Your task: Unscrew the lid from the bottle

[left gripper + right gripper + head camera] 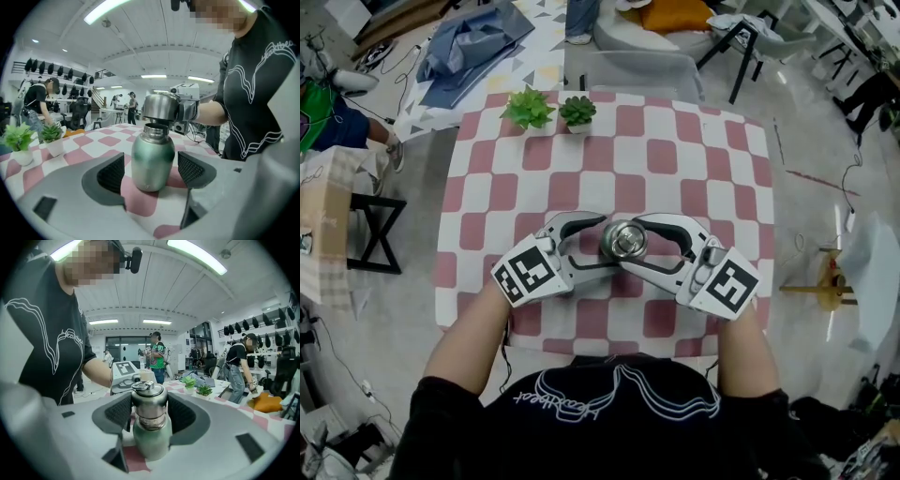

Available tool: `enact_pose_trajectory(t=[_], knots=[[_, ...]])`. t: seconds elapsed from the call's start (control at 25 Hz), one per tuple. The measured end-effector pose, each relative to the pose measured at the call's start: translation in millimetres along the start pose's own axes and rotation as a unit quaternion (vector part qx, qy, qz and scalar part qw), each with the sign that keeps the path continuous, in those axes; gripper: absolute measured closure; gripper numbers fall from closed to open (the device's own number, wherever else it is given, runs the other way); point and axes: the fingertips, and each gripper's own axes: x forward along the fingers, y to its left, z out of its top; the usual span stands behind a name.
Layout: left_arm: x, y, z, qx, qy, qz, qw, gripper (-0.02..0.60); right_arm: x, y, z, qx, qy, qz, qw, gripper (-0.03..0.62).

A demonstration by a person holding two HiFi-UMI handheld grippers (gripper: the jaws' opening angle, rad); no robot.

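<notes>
A green metal bottle stands upright on the pink-and-white checked table, near its front middle. Its steel lid sits just over the neck, with the threads bare below it. My right gripper is shut on the lid, a pad against each side. My left gripper stands around the bottle's body with a narrow gap at each pad, so it is open. In the head view both grippers meet round the lid, the left gripper from the left and the right gripper from the right.
Two small potted plants stand at the table's far edge. A grey chair is behind the table, and a stool stands off its left side. People move about in the room behind.
</notes>
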Motion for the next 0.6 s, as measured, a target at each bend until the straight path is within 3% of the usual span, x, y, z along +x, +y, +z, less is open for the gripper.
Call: enact_pose_trajectory(t=[0.24,0.48,0.52,0.6], knots=[[-53,-1,33,-0.031,-0.053,0.092,0.9939,0.238,-22,1,29,0.026,-0.042,-0.083,0.995,0.349],[-96,-30,74,-0.057,-0.105,0.186,0.9753,0.241,-51,17,53,0.063,-0.075,-0.183,0.978,0.349],[-102,-39,81,-0.057,-0.110,0.196,0.9727,0.260,-56,23,57,0.072,-0.078,-0.195,0.975,0.349],[-113,-55,92,-0.055,-0.118,0.217,0.9675,0.380,-65,36,64,0.089,-0.087,-0.215,0.969,0.349]])
